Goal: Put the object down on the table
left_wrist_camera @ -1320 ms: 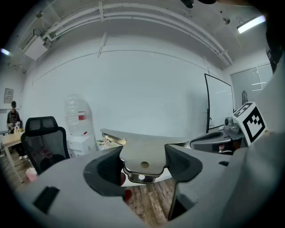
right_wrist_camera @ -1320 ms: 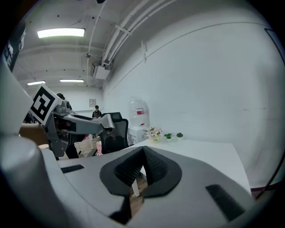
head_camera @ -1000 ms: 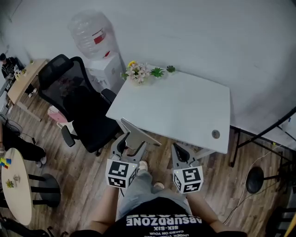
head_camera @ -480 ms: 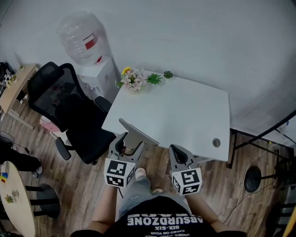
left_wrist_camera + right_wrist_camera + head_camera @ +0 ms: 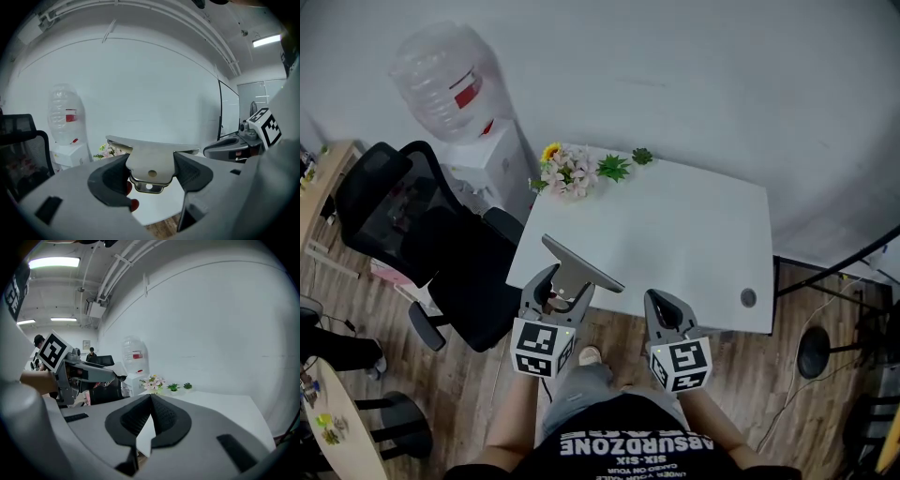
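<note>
Scraper advanced over table edge in left gripper.

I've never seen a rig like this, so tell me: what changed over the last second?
The left gripper carried its metal plate forward, from short of the table to over its near edge. It stays shut on the plate; the right gripper stays shut, empty.

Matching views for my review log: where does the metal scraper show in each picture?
Head view: scraper left of centre, held in the left gripper.
Left gripper view: scraper at centre, clamped by the jaws.
Right gripper view: far left, seemingly the small pale edge at the left gripper's tip.
Shared landmark: the flowers.
</note>
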A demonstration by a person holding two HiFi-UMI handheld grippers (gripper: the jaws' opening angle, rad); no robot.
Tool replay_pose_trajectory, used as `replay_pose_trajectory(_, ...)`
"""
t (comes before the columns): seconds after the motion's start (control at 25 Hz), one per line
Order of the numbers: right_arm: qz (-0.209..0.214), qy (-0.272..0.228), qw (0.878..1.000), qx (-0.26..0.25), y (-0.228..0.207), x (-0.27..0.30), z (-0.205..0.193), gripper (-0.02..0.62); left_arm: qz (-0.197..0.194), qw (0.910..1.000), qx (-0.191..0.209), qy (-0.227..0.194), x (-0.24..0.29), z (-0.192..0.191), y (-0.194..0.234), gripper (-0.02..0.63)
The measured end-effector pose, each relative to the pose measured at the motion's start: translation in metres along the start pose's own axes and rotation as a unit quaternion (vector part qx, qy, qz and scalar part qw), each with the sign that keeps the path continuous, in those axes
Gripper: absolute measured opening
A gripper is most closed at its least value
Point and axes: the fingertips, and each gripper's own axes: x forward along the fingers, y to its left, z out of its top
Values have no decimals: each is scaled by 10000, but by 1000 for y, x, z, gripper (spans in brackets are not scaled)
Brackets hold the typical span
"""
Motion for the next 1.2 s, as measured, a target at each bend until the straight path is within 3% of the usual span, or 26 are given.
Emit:
replay_pose_trajectory(0.64,-493,306,9980,233,-4,62,-6,-2,-675,9974,-111,209,55,-15,43,293)
replay_pose_trajectory(1.2,-398,421,9979,276,-32,97,0,-2,-587,9962,-461,447,97,-11,60,293)
